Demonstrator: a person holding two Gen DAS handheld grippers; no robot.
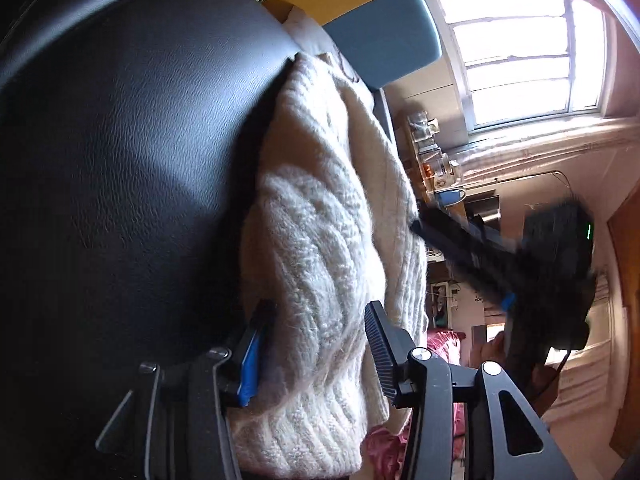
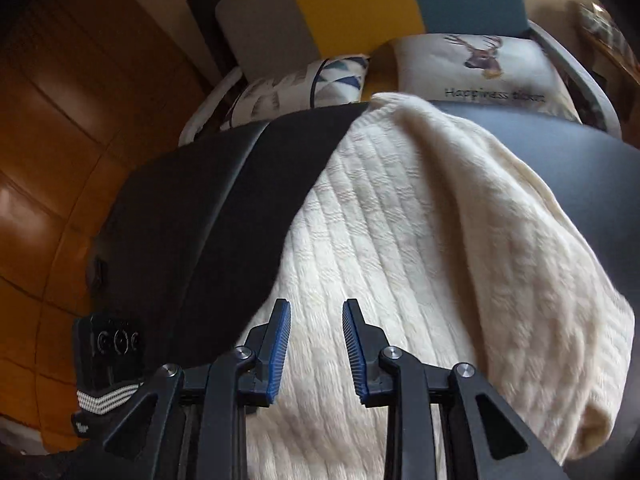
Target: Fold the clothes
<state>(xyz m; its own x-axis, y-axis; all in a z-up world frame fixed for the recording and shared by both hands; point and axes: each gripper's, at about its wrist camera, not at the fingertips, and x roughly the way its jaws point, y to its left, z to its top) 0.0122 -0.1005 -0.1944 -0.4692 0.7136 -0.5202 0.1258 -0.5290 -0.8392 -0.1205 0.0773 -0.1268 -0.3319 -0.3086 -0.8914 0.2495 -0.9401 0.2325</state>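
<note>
Left wrist view puts the sweater (image 1: 320,240) right in front of us: cream cable knit, bunched in thick folds on a black padded surface (image 1: 120,180). We have our left gripper (image 1: 320,344) spread wide with a fold of that knit lying between its 2 fingers (image 1: 382,344); the jaws stand apart and do not pinch the cloth. One finger sits down against the black surface at the knit's edge, the other rests against the fold's far side. Beyond the sweater our right gripper (image 1: 420,226) reaches in as a dark blurred bar, its tip touching the knit's far edge.

From the right wrist, we see the sweater (image 2: 400,232) spread across the same surface (image 2: 180,208), a smoother ribbed panel in the middle and a fuzzier fold draped over on the right. Our right gripper (image 2: 316,344) hovers over the ribbed panel with its blue-padded fingers (image 2: 280,344) parted and nothing between them; whether the tips touch the cloth we cannot tell.

Past the surface lie 2 cushions, one with triangles (image 2: 304,84) and one with a deer (image 2: 480,68), against a grey, yellow and blue backrest (image 2: 352,4). A bright window (image 1: 520,52) fills the left view's upper right.
</note>
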